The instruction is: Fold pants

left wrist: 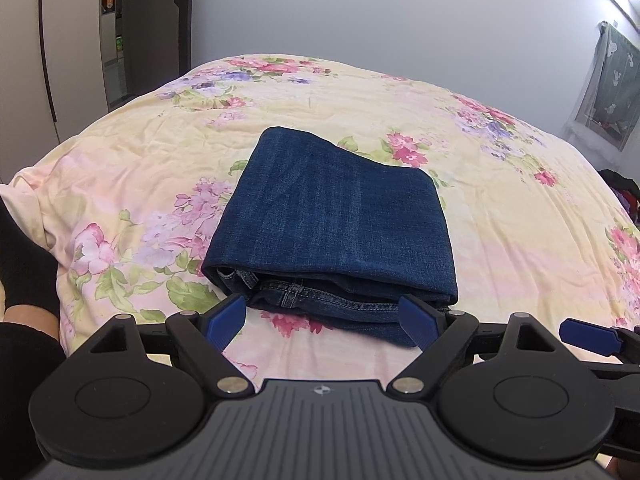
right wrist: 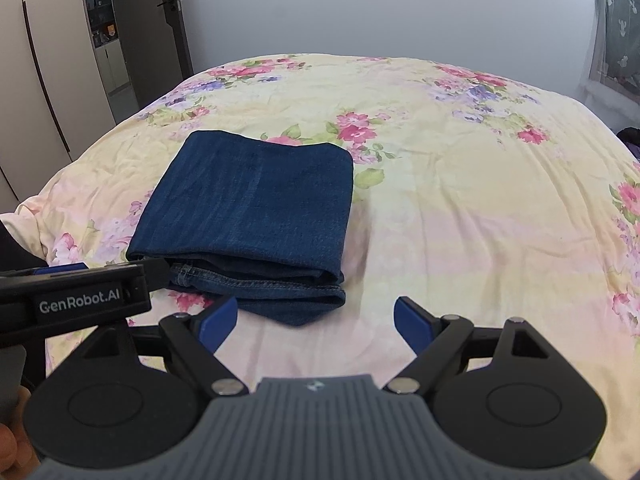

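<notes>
At the bottom of the left wrist view, the left gripper (left wrist: 322,318) is sitting with its blue-tipped claw spread wide, gripping nothing. Its fingertips (left wrist: 230,314) are hovering just in front of the near edge of the jeans (left wrist: 332,224). At the lower right edge of that frame, a blue tip of the other tool is poking in.

At the bottom of the right wrist view, the right gripper (right wrist: 316,318) is likewise sitting wide apart and gripping nothing, with its fingertips (right wrist: 412,320) over bare bedding to the right of the jeans' near corner. The left gripper's black body, printed with white lettering, is showing at the lower left of that frame.

The jeans are lying in the middle of both frames, folded into a thick, dark blue rectangle with stitched layers stacked along the near edge.

They are resting on a pale yellow bedspread (left wrist: 500,216) printed with pink and purple flowers, filling most of each frame.

Beyond it, a plain wall (left wrist: 380,12) is running across the top, with a wardrobe (left wrist: 24,60) at the upper left and a dark curtain (left wrist: 616,84) at the upper right.
</notes>
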### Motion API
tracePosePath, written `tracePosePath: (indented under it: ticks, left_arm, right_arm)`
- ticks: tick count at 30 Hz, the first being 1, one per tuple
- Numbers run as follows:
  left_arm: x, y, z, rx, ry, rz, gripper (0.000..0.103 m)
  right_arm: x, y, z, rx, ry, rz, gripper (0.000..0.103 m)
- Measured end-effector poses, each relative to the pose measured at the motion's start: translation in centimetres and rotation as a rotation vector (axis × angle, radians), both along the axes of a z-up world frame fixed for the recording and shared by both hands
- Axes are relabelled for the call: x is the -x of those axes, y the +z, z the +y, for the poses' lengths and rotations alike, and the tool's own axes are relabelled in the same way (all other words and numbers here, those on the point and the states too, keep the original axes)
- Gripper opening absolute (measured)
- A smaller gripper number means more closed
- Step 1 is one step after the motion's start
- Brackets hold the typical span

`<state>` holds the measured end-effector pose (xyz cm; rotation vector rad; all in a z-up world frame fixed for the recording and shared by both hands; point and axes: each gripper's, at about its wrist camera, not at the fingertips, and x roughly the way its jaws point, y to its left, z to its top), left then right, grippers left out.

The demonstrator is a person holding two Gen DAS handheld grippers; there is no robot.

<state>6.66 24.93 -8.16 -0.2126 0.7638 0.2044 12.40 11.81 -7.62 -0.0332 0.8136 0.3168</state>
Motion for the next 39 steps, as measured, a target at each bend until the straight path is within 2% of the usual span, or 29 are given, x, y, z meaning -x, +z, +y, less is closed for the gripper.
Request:
tracePosePath:
  ticks: [39]
  left_arm:
    - [-0.1, -0.4, 0.5, -0.033, 0.015, 0.029, 0.101]
  right_arm:
    - [-0.8, -0.7, -1.6, 0.003, -0.072, 0.016, 0.082]
